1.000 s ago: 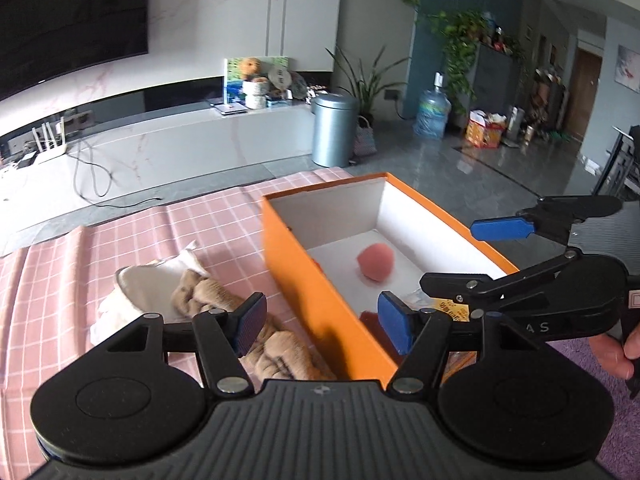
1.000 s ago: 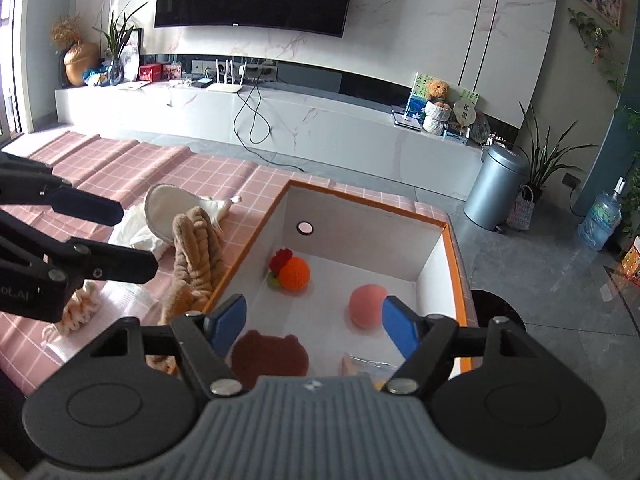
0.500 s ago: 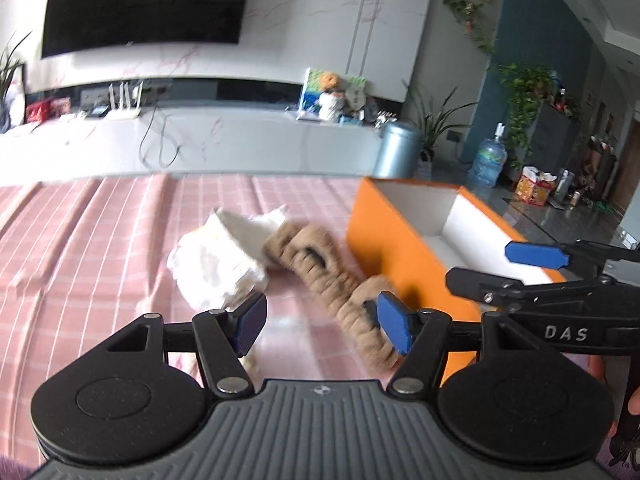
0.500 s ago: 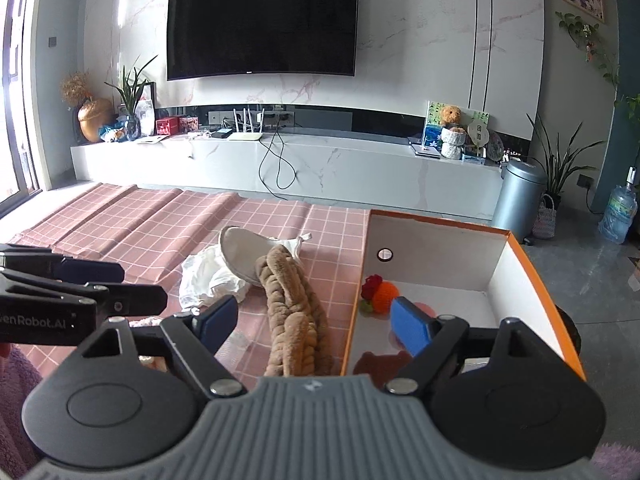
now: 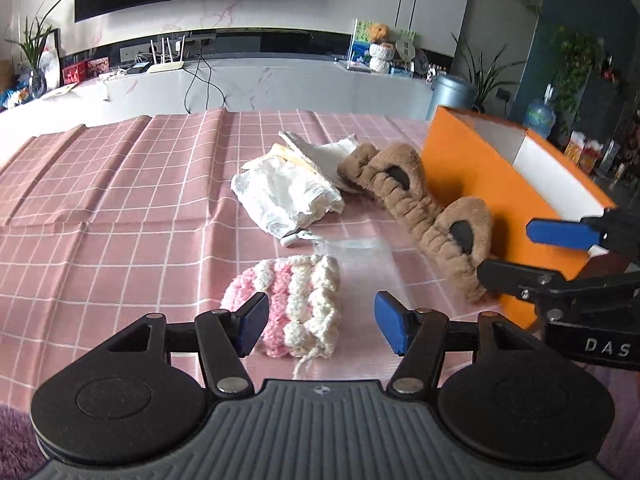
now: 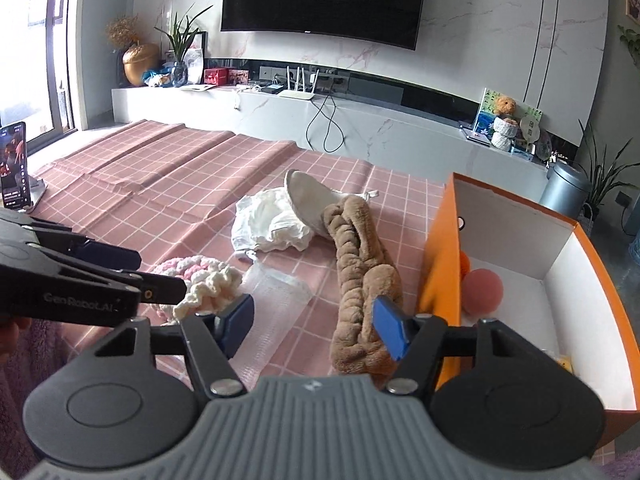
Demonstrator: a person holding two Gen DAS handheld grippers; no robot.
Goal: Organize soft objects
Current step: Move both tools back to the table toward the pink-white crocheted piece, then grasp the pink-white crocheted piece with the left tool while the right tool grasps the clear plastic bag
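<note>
- Pink checked tablecloth (image 5: 120, 200) covers the work surface; TV wall and a white media console lie beyond it. A phone on a stand (image 6: 14, 166) sits at the cloth's far left edge in the right wrist view.
- Left gripper (image 5: 318, 322): jaws apart, nothing between them. The pink-and-white crocheted piece (image 5: 288, 304) lies on the cloth just ahead, its near part between the fingertips.
- Judged step: left-hand pickup of the crocheted piece. Lower until both pads straddle the thick middle rows, then close. A grip on the loose yarn tail at its near edge would likely slip or unravel.
- Crocheted piece: chunky yarn, scalloped rows, pink at left shading to cream at right; soft, should compress under the pads.
- Beyond it, a clear plastic bag (image 5: 352, 246) lies flat; avoid catching it in the same grip.
- Farther ahead, a crumpled white cloth (image 5: 284, 196) with a pale slipper (image 6: 310, 202) resting on it.
- Right of those, a brown plush headband (image 5: 420, 208) runs along the cloth, its near end against the box wall.
- Right gripper (image 6: 314, 324): jaws apart, empty, hovering with the headband's near end just by its right fingertip.
- Orange box (image 5: 472, 168), far right, open top, white inside; holds a pink ball (image 6: 482, 292) and a partly hidden orange item. Judged destination for all soft items.
</note>
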